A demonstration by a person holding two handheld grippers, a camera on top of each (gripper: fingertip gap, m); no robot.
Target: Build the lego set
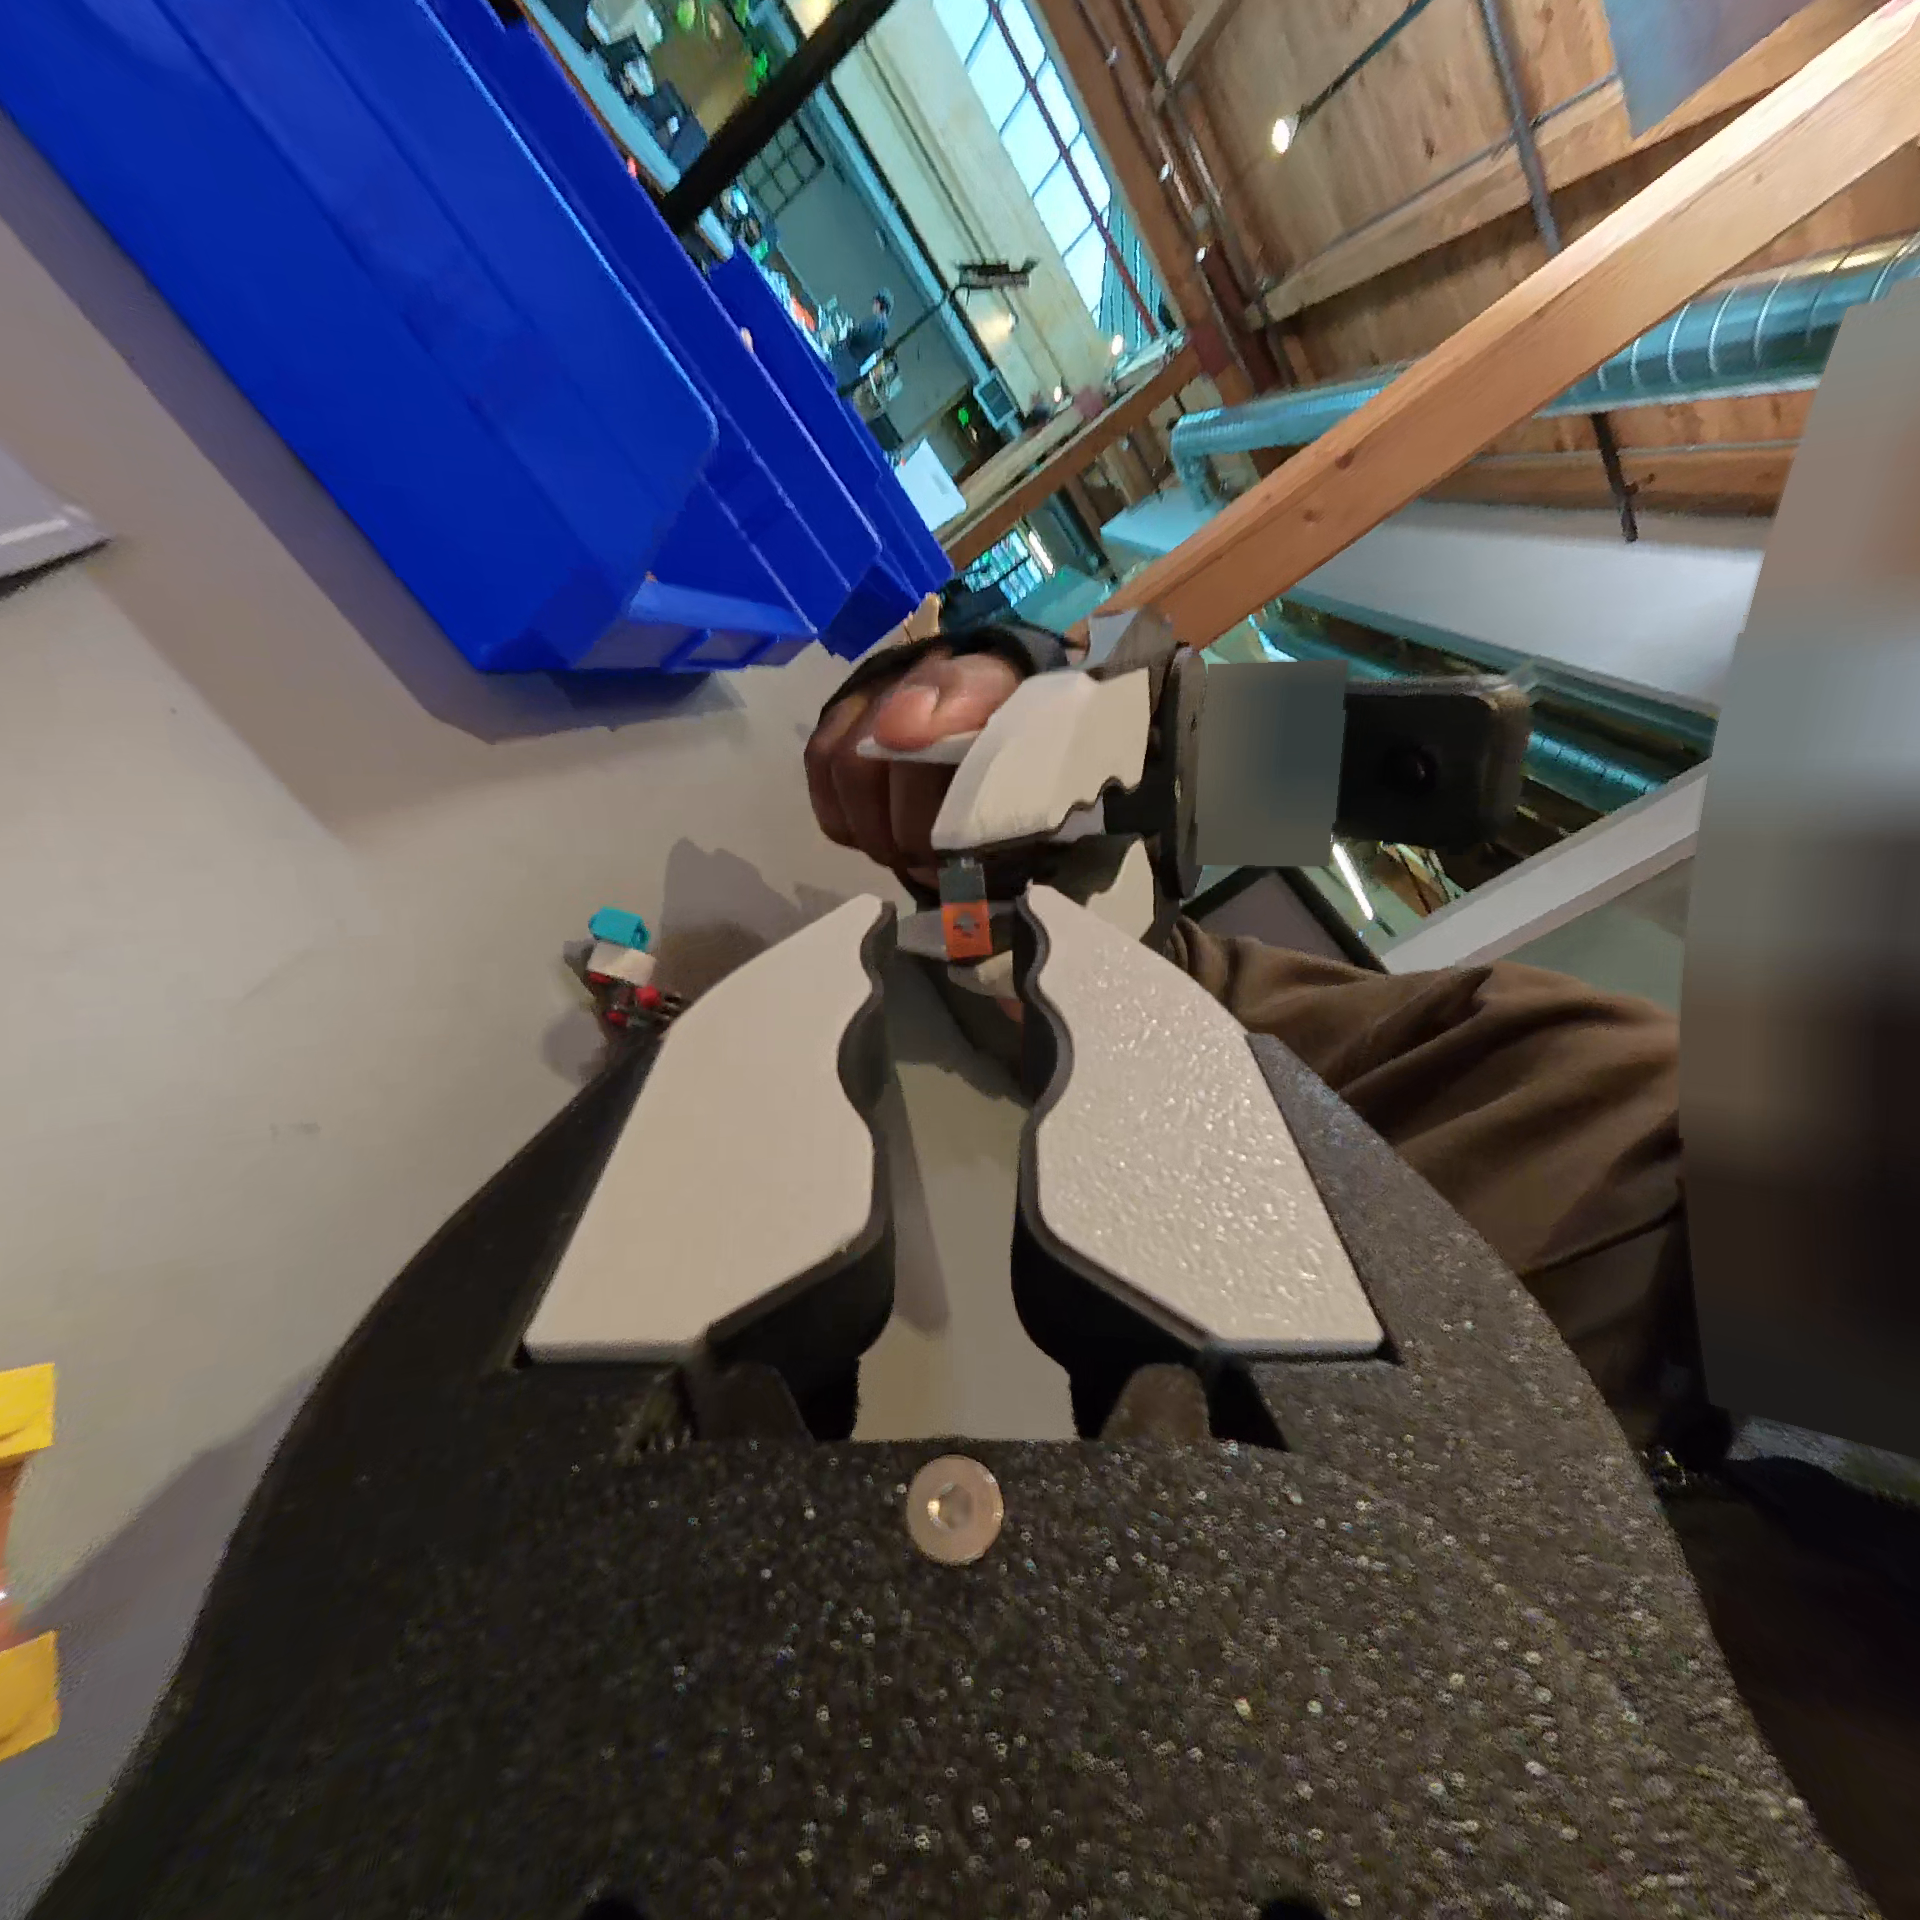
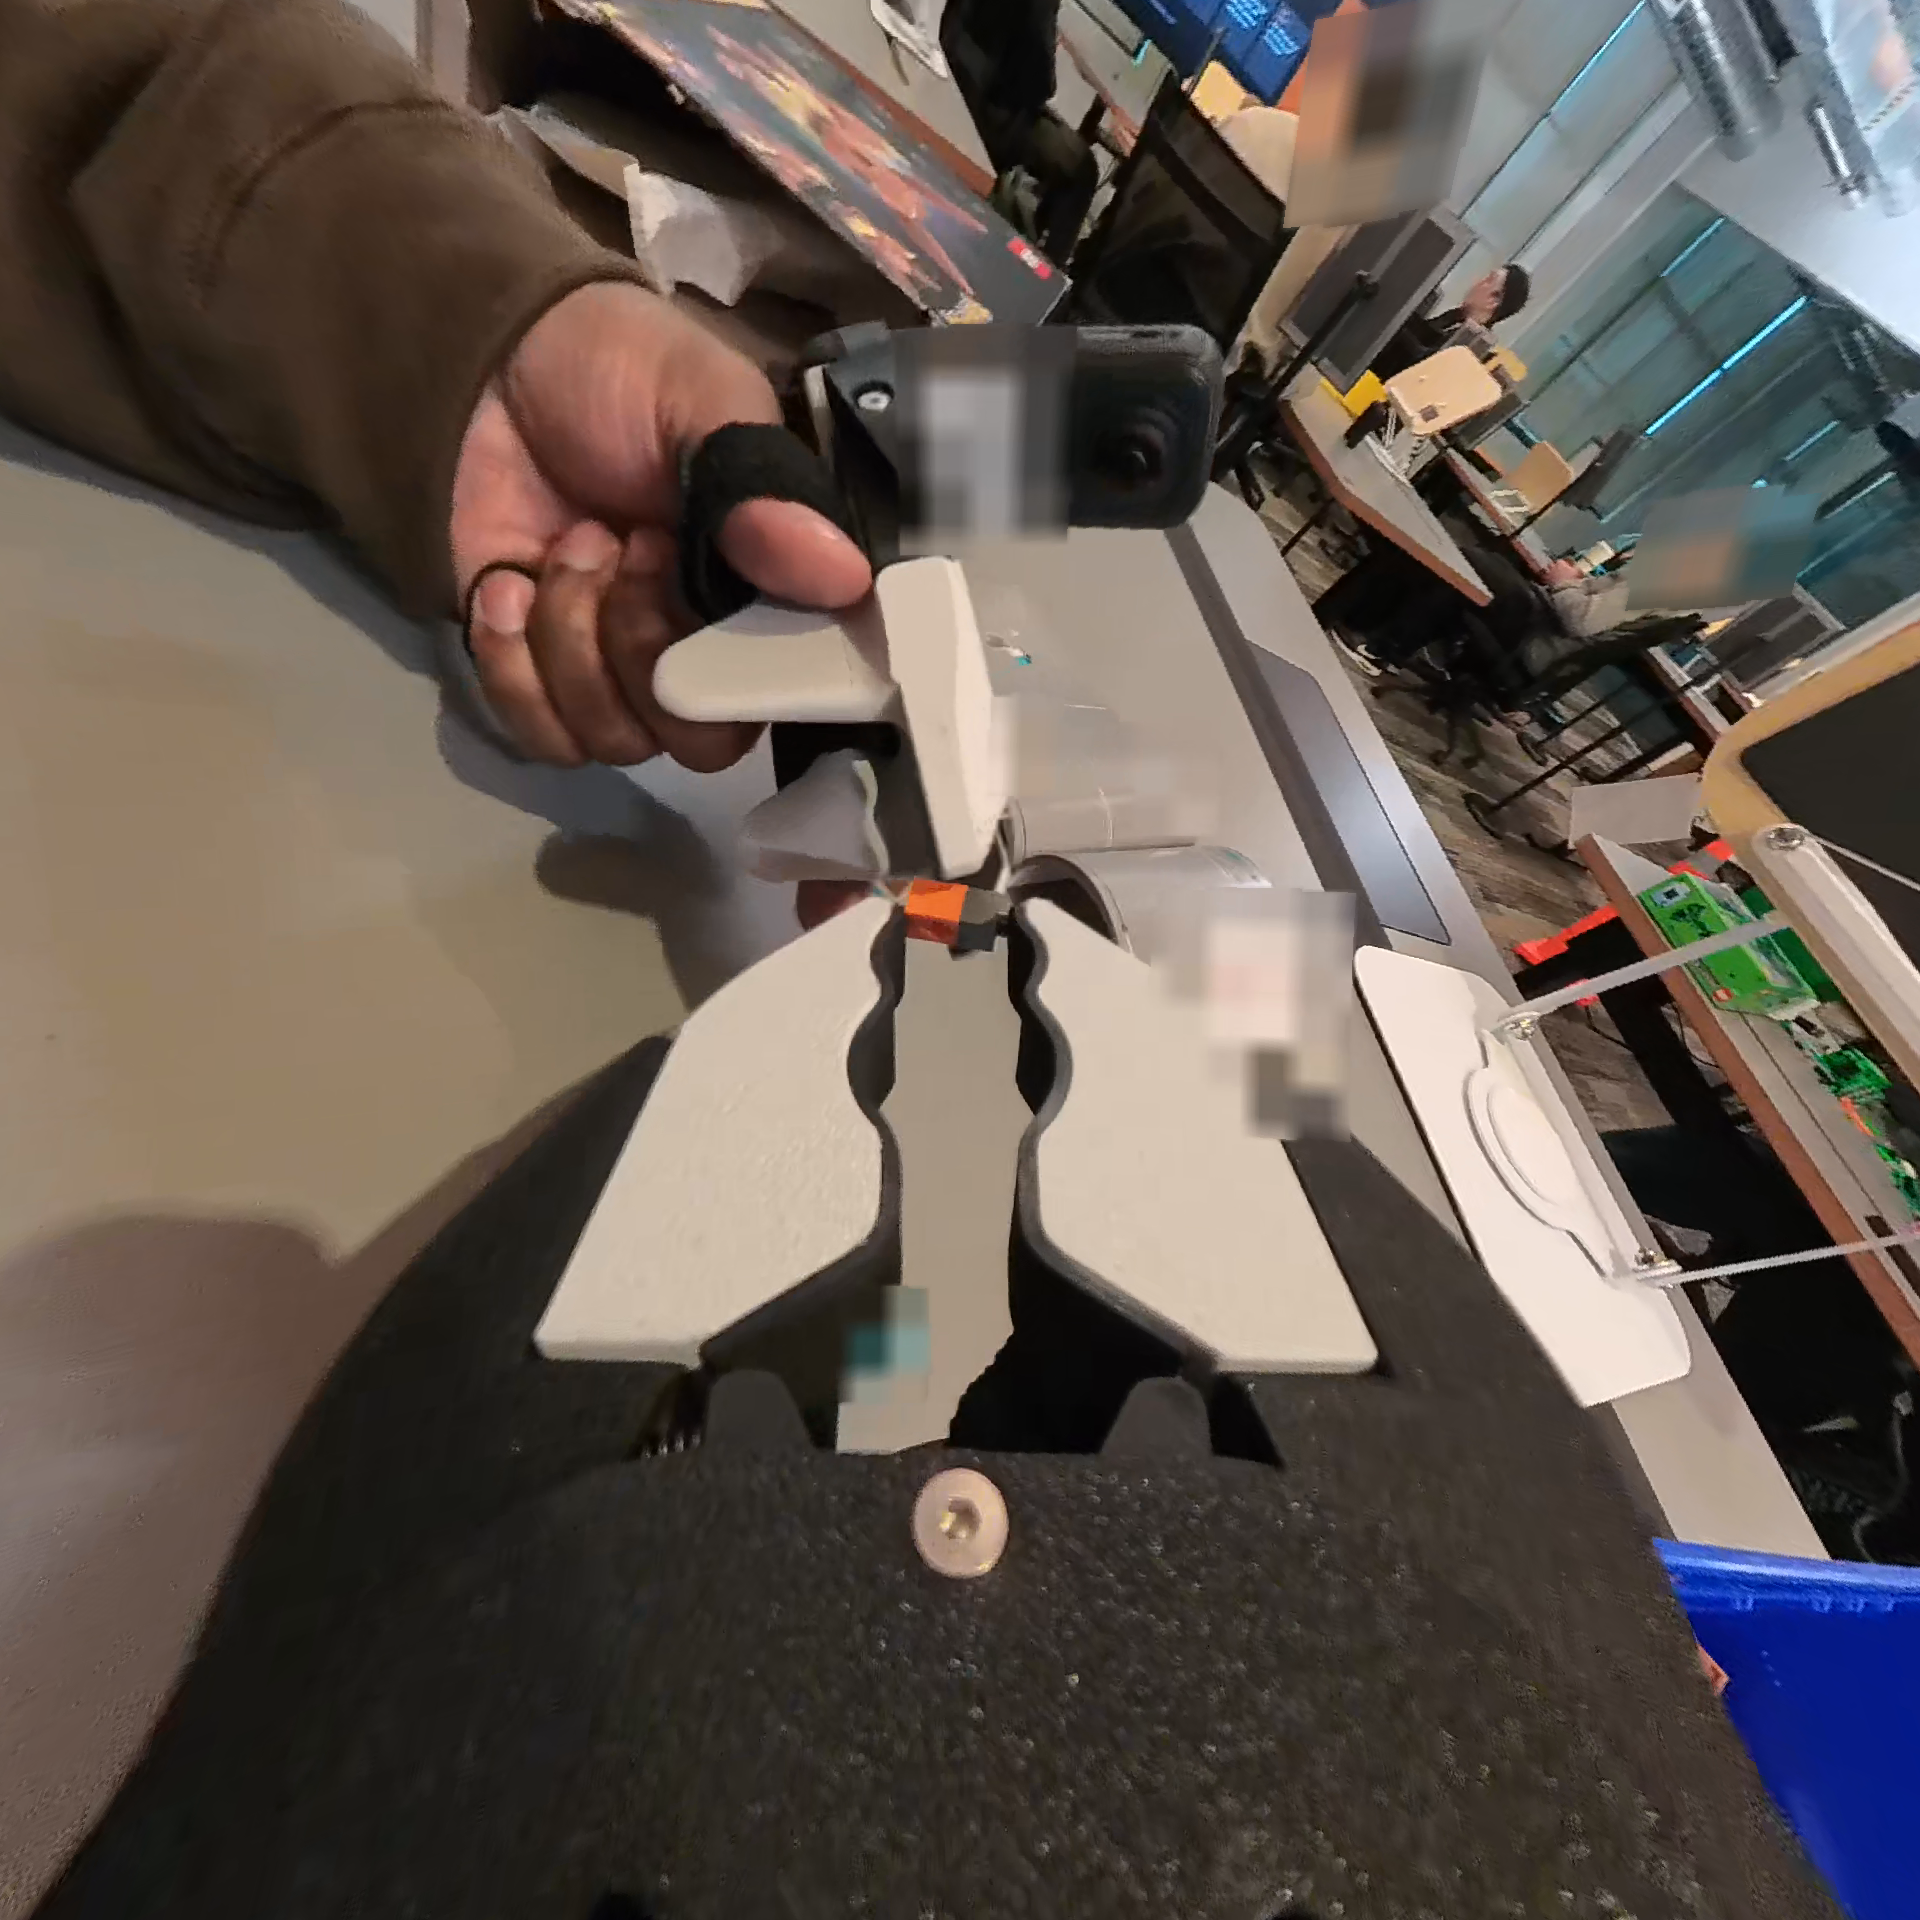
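The left gripper point(image 1: 956, 930) is pinching an orange brick point(image 1: 963, 928) at its fingertips. The right gripper point(image 2: 951, 925) is pinching a dark piece point(image 2: 977, 932) against that brick's end, both meeting tip to tip above the bench point(image 1: 208, 831).

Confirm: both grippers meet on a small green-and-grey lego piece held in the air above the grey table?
Not green. The small lego piece is orange and grey, as the left wrist view shows; left gripper and right gripper both meet on it above the grey table.
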